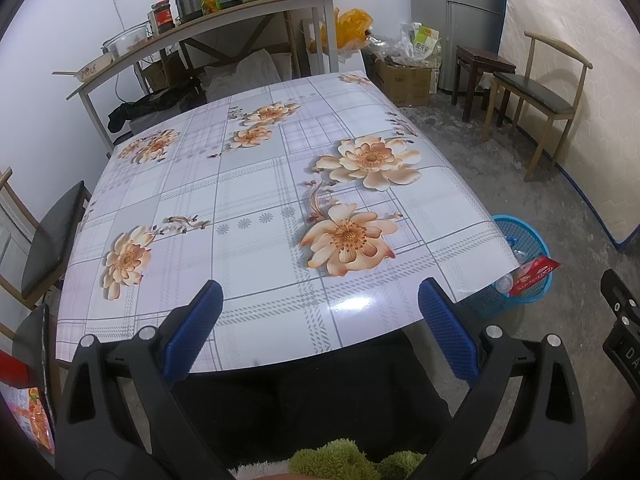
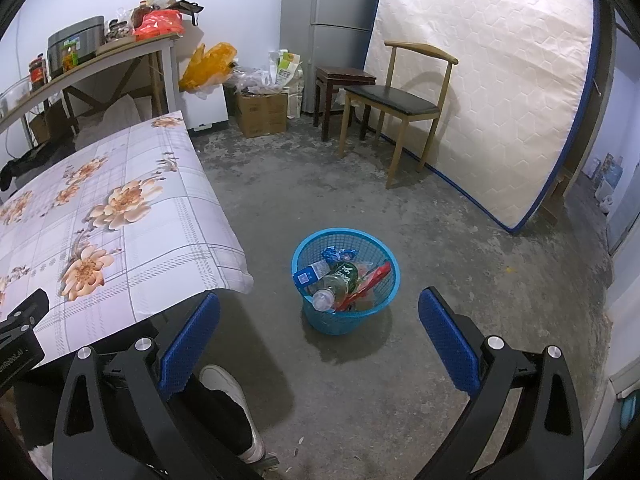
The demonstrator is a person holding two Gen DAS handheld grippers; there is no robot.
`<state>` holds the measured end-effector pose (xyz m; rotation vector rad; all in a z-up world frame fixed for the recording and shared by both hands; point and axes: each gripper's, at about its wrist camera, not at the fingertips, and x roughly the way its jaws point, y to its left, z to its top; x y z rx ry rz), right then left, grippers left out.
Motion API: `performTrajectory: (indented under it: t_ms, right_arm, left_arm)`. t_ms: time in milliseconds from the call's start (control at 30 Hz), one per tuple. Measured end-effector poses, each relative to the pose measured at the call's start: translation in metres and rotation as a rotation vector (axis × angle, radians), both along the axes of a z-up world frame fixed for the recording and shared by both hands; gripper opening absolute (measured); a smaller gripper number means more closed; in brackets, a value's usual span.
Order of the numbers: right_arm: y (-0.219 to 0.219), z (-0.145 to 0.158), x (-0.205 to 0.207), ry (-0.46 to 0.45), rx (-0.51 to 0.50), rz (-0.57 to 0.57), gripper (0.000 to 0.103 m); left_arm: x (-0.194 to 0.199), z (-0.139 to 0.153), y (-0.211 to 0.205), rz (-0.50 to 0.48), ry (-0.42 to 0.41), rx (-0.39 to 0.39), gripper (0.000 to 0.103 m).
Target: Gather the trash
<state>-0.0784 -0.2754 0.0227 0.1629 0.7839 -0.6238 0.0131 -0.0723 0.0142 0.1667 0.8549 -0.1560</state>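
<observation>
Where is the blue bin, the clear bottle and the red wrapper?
blue bin [image 2: 374, 240], right wrist view, far rim.
clear bottle [image 2: 330, 290], right wrist view, its body, lying in the bin.
red wrapper [image 2: 370, 278], right wrist view, its middle, sticking up in the bin.

Both grippers have black arms with silver screws. Their fingers [image 1: 194, 330] carry blue textured pads [image 2: 450, 346]. The person wears black trousers [image 1: 320, 408] and a white shoe [image 2: 234, 404].
</observation>
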Motion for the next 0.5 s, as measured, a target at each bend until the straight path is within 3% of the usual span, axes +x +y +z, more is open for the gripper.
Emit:
performTrajectory:
  t_ms: [500]
  right_arm:
    - [0.0009, 0.0001, 0.0002, 0.000, 0.001, -0.003, 0.097]
  left_arm:
    - [0.0004, 0.0002, -0.0011, -0.004, 0.002, 0.002, 0.094]
